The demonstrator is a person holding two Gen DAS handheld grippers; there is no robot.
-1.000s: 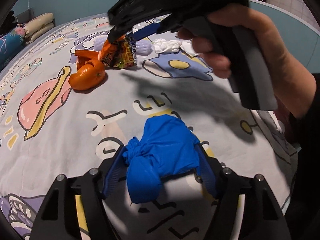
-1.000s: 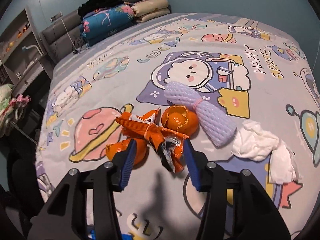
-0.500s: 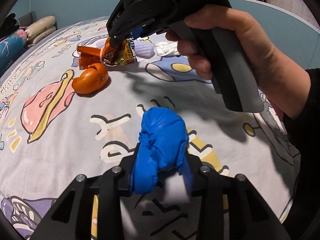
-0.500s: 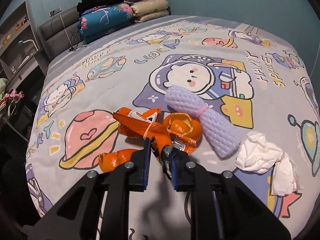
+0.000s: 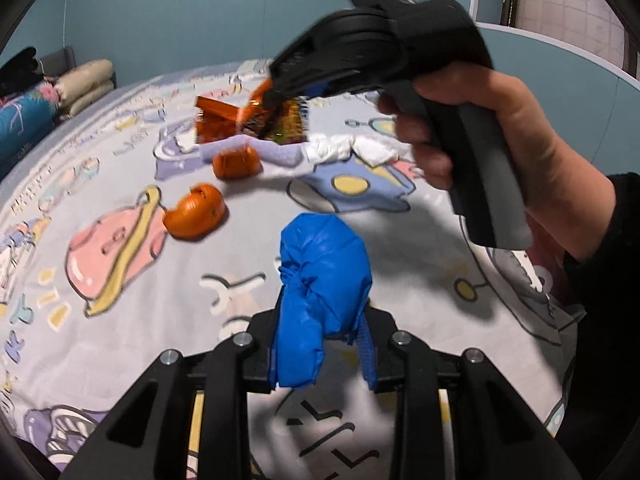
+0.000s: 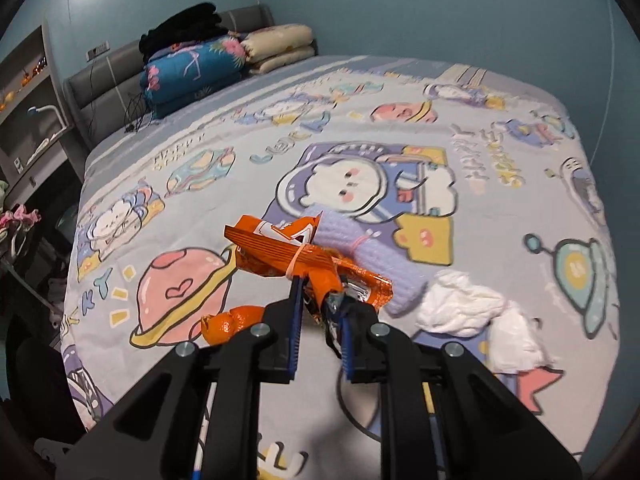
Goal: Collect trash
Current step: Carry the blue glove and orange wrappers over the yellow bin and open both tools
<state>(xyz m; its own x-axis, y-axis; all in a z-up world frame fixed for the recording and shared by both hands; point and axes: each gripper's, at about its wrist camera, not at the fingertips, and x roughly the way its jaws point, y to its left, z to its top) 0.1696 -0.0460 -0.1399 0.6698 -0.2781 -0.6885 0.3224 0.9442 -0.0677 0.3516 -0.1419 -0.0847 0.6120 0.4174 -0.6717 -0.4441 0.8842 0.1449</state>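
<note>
A knotted blue plastic bag (image 5: 324,280) sits between the pads of my left gripper (image 5: 322,332), lifted off the cartoon bedsheet (image 5: 120,320); the jaws are closing on it and press its sides. My right gripper (image 6: 320,300) is shut on an orange snack wrapper (image 6: 280,248) tied with a rubber band and holds it above the sheet. In the left wrist view the right gripper (image 5: 280,100), in a person's hand (image 5: 500,128), carries the wrapper (image 5: 216,120) at the back.
Two orange peels (image 5: 196,214) (image 5: 236,162), a purple foam net (image 6: 376,264) and crumpled white tissues (image 6: 460,308) lie on the bed. Folded quilts and pillows (image 6: 192,68) are stacked at the headboard. A shelf (image 6: 24,120) stands beyond the bed's left edge.
Both grippers closed, the left on the blue bag and the right on the orange wrapper, and both rose off the sheet. A second orange peel came into sight where the wrapper lay.
</note>
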